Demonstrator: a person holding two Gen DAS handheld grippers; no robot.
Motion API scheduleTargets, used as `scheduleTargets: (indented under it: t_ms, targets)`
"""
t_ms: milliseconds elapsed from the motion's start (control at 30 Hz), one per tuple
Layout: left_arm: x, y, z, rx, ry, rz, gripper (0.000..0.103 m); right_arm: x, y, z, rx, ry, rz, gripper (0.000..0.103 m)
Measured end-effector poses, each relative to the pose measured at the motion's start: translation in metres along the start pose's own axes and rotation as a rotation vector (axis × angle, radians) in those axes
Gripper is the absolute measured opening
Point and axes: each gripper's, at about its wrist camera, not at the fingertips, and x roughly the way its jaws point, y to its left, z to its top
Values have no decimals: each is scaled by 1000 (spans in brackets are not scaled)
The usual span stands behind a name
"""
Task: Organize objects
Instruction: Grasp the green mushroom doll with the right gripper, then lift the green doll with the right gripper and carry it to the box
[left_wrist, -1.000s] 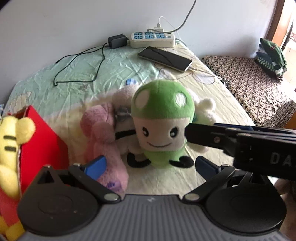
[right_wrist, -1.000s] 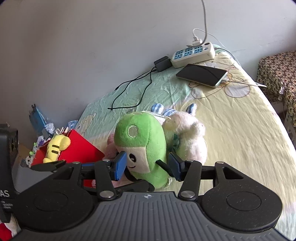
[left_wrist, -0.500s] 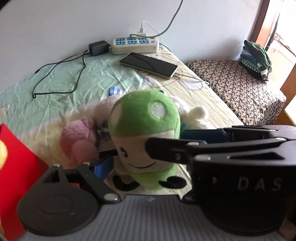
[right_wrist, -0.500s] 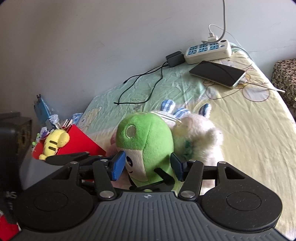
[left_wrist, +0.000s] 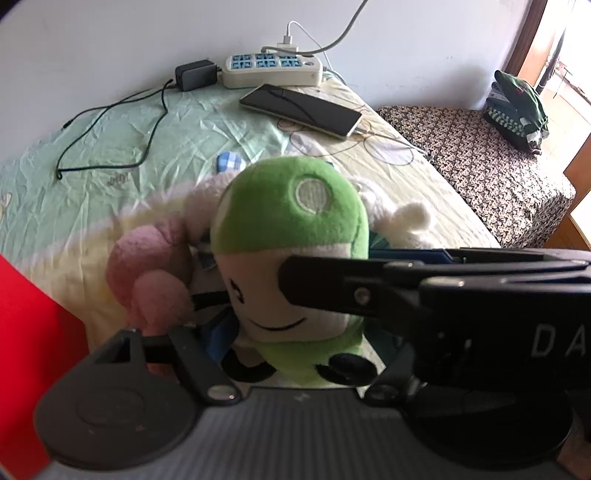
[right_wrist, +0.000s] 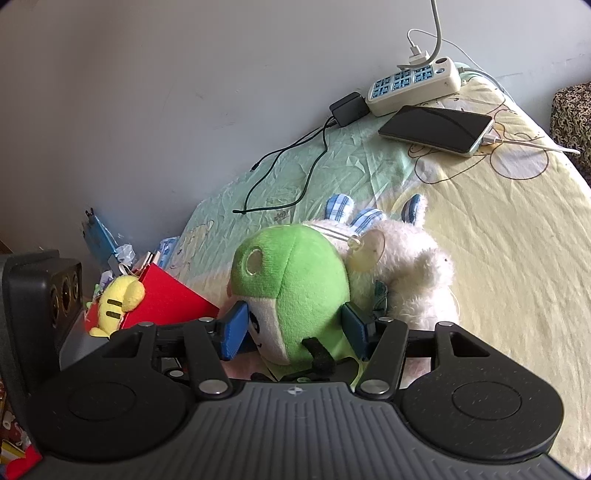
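Green mushroom plush (right_wrist: 291, 291) stands upright on the bed (right_wrist: 517, 258), long axis vertical, leaning against the white plush (right_wrist: 410, 269) behind it and the pink plush (left_wrist: 151, 273) to one side. It sits right between your right gripper (right_wrist: 295, 332) fingers: blue pads flank the pale face band, one at the face side, one at the back. Contact looks close, but I can't tell if the pads actually press, so call the grip state uncertain, jaws spread roughly to the plush's width. Right hand is clearly the nearer one; close across the short axis, then lift.

Your left gripper (left_wrist: 295, 347) is low in front of the plush's feet; one blue pad shows by the pink plush, the other side is hidden by the right gripper's body, so its state can't be read.

Left view shows the face, the smile and the right gripper crossing it. Right view alone shows both pads, plus the red box (right_wrist: 166, 299) with the yellow plush (right_wrist: 118, 299) off to the left, probably the drop spot.
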Motion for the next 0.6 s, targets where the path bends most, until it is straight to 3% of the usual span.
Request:
scheduleTargets:
  t_ms: [167, 600]
  targets:
    - [1, -3, 1, 8, 11, 20, 65, 1, 2, 0, -6, -2, 0, 58]
    - [-13, -8, -3, -1, 9, 44, 64, -12, 10, -7, 3, 5, 29, 54]
